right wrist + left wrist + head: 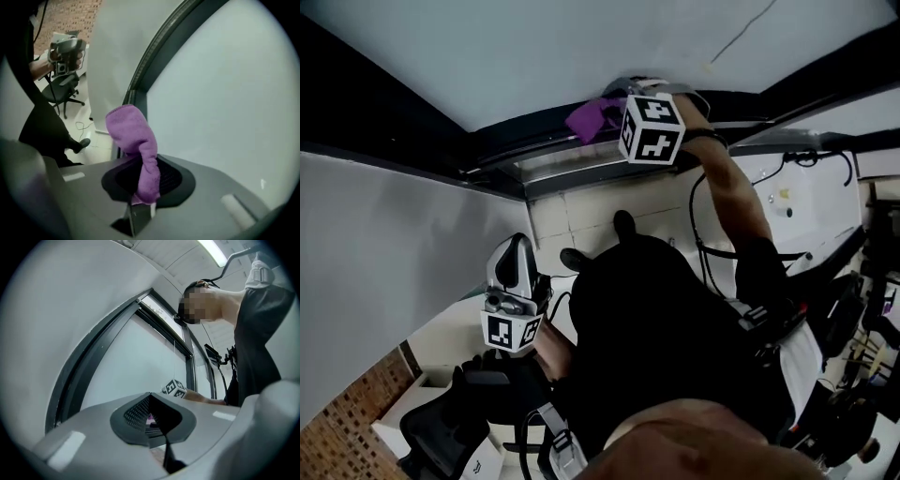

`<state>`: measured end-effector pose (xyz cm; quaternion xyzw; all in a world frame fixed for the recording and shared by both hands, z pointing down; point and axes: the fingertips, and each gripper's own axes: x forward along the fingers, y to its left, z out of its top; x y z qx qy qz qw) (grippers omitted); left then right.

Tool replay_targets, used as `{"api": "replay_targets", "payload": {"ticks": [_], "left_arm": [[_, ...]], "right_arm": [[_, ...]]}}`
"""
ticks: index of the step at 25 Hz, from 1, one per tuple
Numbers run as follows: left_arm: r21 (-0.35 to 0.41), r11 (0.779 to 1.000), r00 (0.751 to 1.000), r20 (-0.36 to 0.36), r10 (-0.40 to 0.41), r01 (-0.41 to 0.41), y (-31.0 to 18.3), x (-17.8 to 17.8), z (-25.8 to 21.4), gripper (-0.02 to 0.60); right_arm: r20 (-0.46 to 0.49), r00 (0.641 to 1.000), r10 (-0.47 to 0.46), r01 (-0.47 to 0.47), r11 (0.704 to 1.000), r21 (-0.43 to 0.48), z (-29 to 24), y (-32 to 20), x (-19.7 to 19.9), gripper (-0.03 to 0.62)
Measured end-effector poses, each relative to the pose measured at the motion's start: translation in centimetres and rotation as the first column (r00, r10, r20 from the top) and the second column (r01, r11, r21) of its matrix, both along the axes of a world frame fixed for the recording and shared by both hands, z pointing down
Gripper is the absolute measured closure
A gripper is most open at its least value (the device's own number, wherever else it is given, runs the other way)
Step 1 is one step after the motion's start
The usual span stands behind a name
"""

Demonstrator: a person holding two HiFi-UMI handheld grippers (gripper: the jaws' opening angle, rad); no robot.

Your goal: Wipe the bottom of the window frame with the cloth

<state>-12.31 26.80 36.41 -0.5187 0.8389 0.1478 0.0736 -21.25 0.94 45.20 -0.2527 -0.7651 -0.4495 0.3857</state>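
Two tools in view. Right tool (pixel 143 183) raised on outstretched arm, jaws clamped on lower end of purple cloth (pixel 131 133); nothing else in grip. Cloth bunches up past jaw tips, loose end at dark window frame (pixel 520 159), beside pale pane (pixel 225 93). Contact with frame looks likely, not certain. Left tool (pixel 157 423) held low, well apart from window, above black office chair (pixel 441 427). Its jaws together, nothing between them. Brick wall (pixel 356 403) low at left.
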Motion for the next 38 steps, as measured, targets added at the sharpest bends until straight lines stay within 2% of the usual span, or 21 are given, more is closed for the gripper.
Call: {"api": "replay_targets", "payload": {"ticks": [2,4,6,8,10,13,16,17,19,20,21,22,23,24,27,29,31,33,34,37,38], "left_arm": [[0.008,1.000,1.000,-0.003,-0.003,0.003,0.1,0.1,0.1,0.581],[0.015,1.000,1.000,-0.003,0.007,-0.007,-0.1,0.4,0.0,0.581],[0.016,1.000,1.000,0.003,0.016,-0.016,-0.3,0.7,-0.2,0.581],[0.015,1.000,1.000,0.009,0.018,-0.018,-0.2,0.8,-0.4,0.581],[0.018,1.000,1.000,0.008,0.014,-0.014,0.1,0.7,-0.3,0.581],[0.021,1.000,1.000,-0.001,0.005,-0.005,0.5,0.7,0.1,0.581],[0.023,1.000,1.000,-0.005,0.010,-0.010,0.6,0.9,0.3,0.581],[0.025,1.000,1.000,-0.004,0.014,-0.014,0.5,0.9,0.3,0.581],[0.029,0.999,1.000,-0.003,0.020,-0.020,0.4,1.0,0.3,0.581],[0.030,0.999,1.000,-0.004,0.020,-0.020,0.5,0.9,0.3,0.581],[0.031,0.999,1.000,-0.007,0.018,-0.018,0.6,0.8,0.4,0.581],[0.031,0.999,1.000,-0.010,0.017,-0.016,0.7,0.6,0.5,0.581],[0.033,0.999,1.000,-0.013,0.017,-0.016,0.7,0.4,0.6,0.581],[0.035,0.999,1.000,-0.013,0.020,-0.019,0.5,0.3,0.6,0.581],[0.045,0.998,0.999,0.000,0.045,-0.045,-0.4,0.5,0.1,0.581],[0.050,0.997,0.998,0.011,0.061,-0.061,-1.1,0.8,-0.3,0.581],[0.052,0.996,0.998,0.015,0.066,-0.067,-1.4,1.1,-0.4,0.581],[0.050,0.997,0.998,0.008,0.066,-0.067,-1.3,1.4,-0.2,0.581],[0.048,0.997,0.998,0.003,0.065,-0.065,-1.2,1.4,0.0,0.581],[0.046,0.997,0.998,-0.014,0.061,-0.060,-1.0,0.9,0.4,0.581],[0.043,0.997,0.998,-0.016,0.064,-0.063,-1.1,0.7,0.5,0.581]], "right_arm": [[0.047,0.998,0.046,-0.049,0.996,0.071,-1.9,-2.3,-0.7,0.533],[0.016,0.998,0.055,-0.057,0.972,0.226,0.2,-4.2,-1.2,0.531],[-0.019,0.999,0.027,-0.017,0.915,0.403,4.1,-5.3,-1.9,0.531],[-0.019,1.000,-0.011,0.020,0.849,0.528,6.2,-5.7,-2.1,0.536],[-0.009,1.000,-0.026,0.027,0.814,0.580,6.4,-5.7,-1.9,0.537],[-0.036,0.998,-0.046,0.059,0.798,0.599,6.2,-5.7,-1.0,0.539],[-0.131,0.987,-0.096,0.156,0.775,0.613,6.5,-4.8,1.5,0.539],[-0.203,0.972,-0.120,0.218,0.783,0.583,6.8,-4.0,3.3,0.534],[-0.353,0.912,-0.207,0.352,0.837,0.418,7.3,-0.7,8.3,0.533],[-0.385,0.883,-0.268,0.396,0.866,0.306,7.1,1.5,10.5,0.534],[-0.379,0.867,-0.323,0.420,0.883,0.207,6.7,3.6,12.1,0.533],[-0.345,0.867,-0.360,0.428,0.892,0.144,6.0,5.1,12.7,0.533],[-0.293,0.881,-0.371,0.421,0.898,0.128,5.2,5.7,12.3,0.533],[-0.229,0.906,-0.357,0.396,0.905,0.155,4.2,5.3,11.0,0.533],[-0.046,0.969,-0.243,0.245,0.919,0.309,1.7,0.7,4.1,0.533],[-0.045,0.982,-0.182,0.186,0.907,0.377,2.3,-2.5,0.9,0.533],[-0.097,0.982,-0.159,0.186,0.868,0.460,4.5,-5.0,-0.6,0.533],[-0.137,0.976,-0.168,0.216,0.819,0.532,6.0,-6.1,-0.4,0.534],[-0.151,0.972,-0.183,0.236,0.793,0.561,6.0,-6.0,0.2,0.534],[-0.197,0.949,-0.246,0.315,0.688,0.654,4.5,-4.9,3.0,0.534],[-0.210,0.941,-0.266,0.337,0.665,0.667,4.1,-4.3,4.1,0.534]]}}
